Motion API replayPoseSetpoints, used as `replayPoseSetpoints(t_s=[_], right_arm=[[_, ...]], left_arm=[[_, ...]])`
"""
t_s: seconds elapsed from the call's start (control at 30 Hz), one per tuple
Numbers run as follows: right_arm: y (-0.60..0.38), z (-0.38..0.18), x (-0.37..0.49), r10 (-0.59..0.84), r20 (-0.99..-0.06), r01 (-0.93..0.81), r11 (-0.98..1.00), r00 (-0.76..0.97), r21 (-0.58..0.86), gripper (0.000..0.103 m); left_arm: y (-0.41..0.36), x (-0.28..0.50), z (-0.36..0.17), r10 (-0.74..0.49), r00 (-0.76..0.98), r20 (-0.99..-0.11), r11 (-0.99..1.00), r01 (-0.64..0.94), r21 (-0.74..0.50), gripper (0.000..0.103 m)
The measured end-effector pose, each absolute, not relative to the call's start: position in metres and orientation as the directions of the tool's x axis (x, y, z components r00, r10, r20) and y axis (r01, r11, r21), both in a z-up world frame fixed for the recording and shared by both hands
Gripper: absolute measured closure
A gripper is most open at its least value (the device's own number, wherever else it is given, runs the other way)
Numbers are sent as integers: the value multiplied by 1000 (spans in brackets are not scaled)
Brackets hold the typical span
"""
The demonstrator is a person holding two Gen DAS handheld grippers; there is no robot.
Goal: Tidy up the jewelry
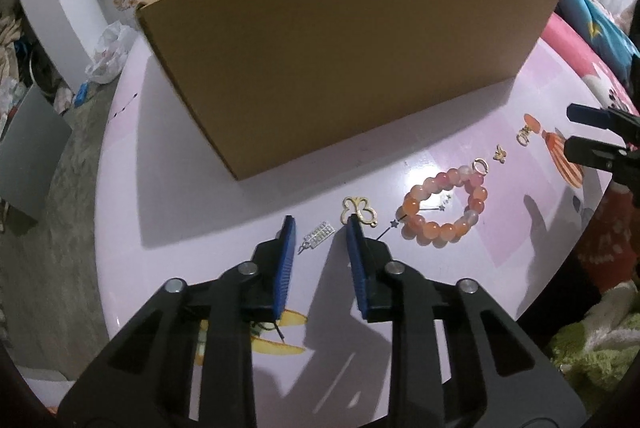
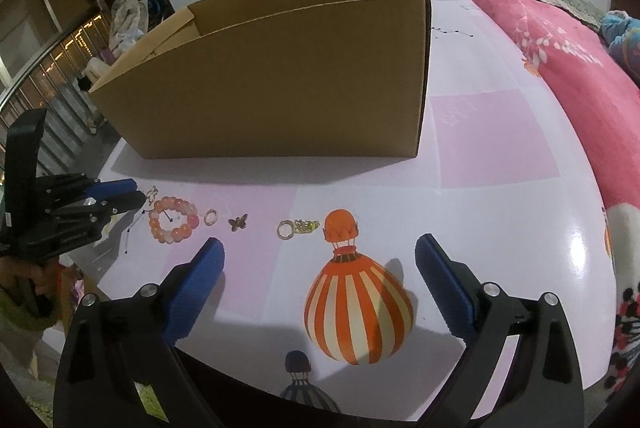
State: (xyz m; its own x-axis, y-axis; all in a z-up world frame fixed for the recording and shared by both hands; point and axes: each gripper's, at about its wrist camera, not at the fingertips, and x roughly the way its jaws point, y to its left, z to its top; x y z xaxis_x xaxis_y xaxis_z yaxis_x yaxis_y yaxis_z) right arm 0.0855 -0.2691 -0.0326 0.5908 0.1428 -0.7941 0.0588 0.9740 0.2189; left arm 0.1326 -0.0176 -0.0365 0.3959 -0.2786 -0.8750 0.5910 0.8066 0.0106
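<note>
An open cardboard box (image 1: pixel 344 68) stands on the pink table; it also shows in the right wrist view (image 2: pixel 280 84). In front of it lie a small silver charm (image 1: pixel 318 238), a gold butterfly piece (image 1: pixel 359 213), a pink-orange bead bracelet (image 1: pixel 444 206) with a star pin across it, a gold ring (image 1: pixel 481 166), a small butterfly stud (image 1: pixel 499 153) and a gold ring charm (image 1: pixel 525 136). My left gripper (image 1: pixel 320 228) is open, its fingers on either side of the silver charm, just above the table. My right gripper (image 2: pixel 320 248) is open and empty, short of the ring charm (image 2: pixel 298 227).
The tablecloth has a printed striped balloon (image 2: pixel 358 304). A pink blanket (image 2: pixel 560 40) lies to the right of the table. Bags and clutter (image 1: pixel 108 56) sit on the floor at the left, beyond the table's edge.
</note>
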Motion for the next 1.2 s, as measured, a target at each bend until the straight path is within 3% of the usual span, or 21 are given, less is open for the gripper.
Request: replayPoseSetpoints(t_s=[0.2,0.83,0.93,1.2], right_arm=[[-269,-32,85,159,-782,53,970,602,239,10],[-270,-24,78,198,-752,26,961,628,275,15],[-265,-24,78,220,-745,-1,959,630,282,21],[-254,-36,87,247,-765,-21,956,594,292,61]], left_arm=[[-24,129,-37,-286,383,-878,778,628,20,98],[-7,112,-23,-327,408,-852,802,597,-22,99],[-1,110,-18,-337,415,-845,813,582,-38,99],[1,113,-22,-344,417,-841,828,557,-62,99]])
